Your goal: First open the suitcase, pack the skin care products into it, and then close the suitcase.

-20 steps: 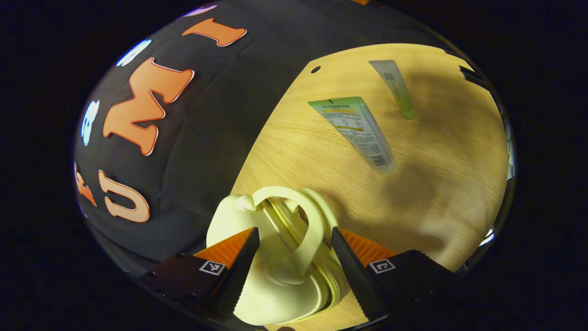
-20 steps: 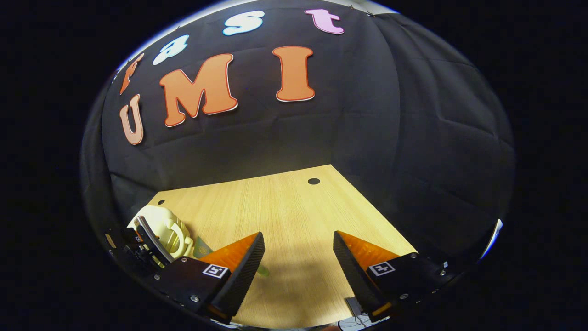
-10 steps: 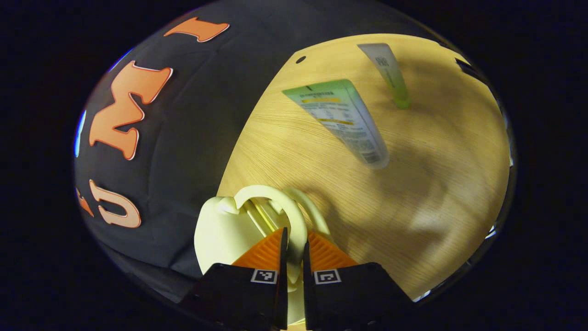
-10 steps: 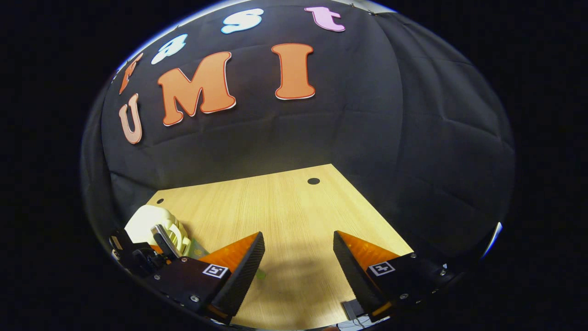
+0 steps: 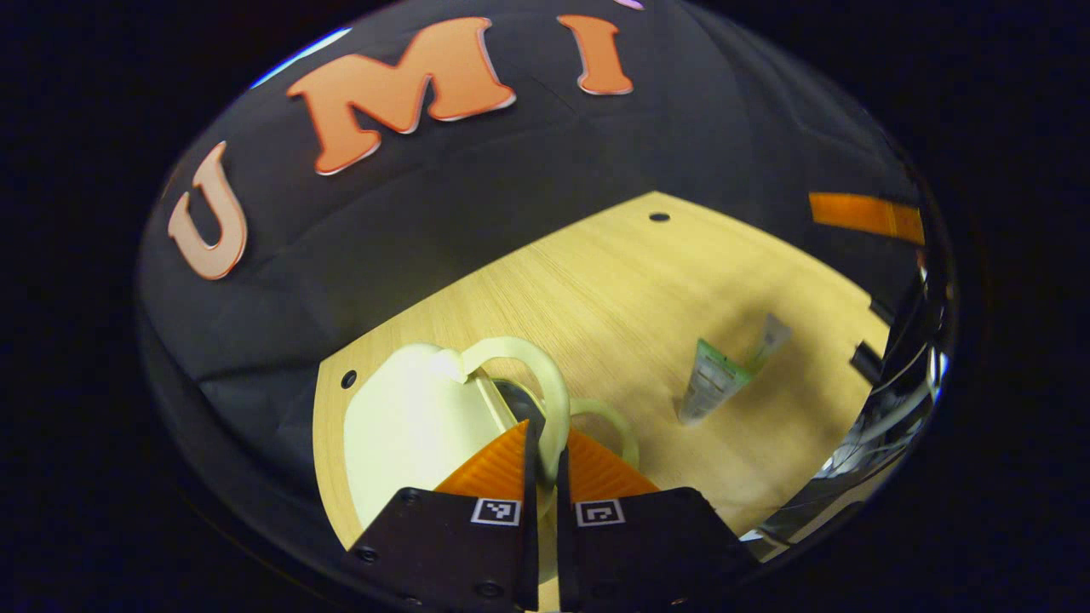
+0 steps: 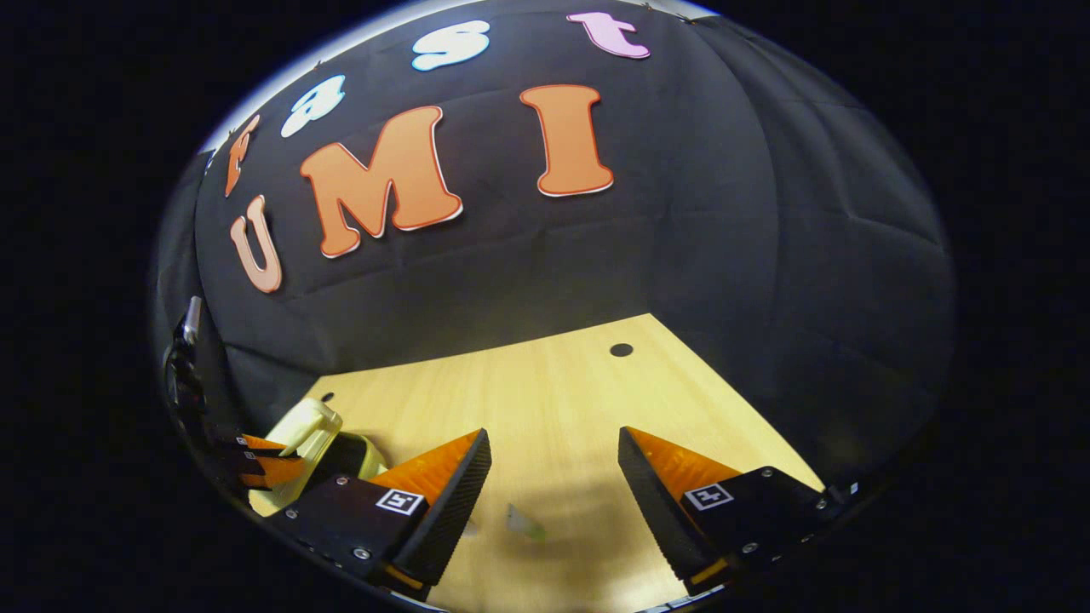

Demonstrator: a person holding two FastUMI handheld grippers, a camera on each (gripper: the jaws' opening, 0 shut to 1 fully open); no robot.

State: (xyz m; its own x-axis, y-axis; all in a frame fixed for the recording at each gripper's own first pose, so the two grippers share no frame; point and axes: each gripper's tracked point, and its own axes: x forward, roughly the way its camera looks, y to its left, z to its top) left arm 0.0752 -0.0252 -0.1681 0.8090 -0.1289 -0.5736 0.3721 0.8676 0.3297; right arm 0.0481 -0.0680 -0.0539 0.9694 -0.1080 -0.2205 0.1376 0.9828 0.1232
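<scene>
- Left gripper view: the left hand-held gripper is pinching one of the two cream handles of the small suitcase, fingers drawn nearly together with only the thin loop between them.
- The lid is standing slightly lifted, with a dark gap opening behind the gripped handle, while the second handle is lying lower, toward the counter.
- The suitcase is sitting at the near-left corner of the counter, close to the booth wall.
- Two skin care tubes are lying together on the bare wood to the right, well apart from the case; neither appears packed yet.
- Right gripper view: the right hand-held gripper is hovering wide open above the counter, holding nothing; a small tube is lying just below and between its fingers.
- Judged from here, opening is the step in hand: the lid wants swinging in an arc about its hinge, not a straight pull, or the light case may tip or slide.
- The thin handle could be slipping from so narrow a pinch, so a steady, slow lift seems wise.
- The free gripper is looking well placed for steadying the lower half or reaching the tubes.
</scene>
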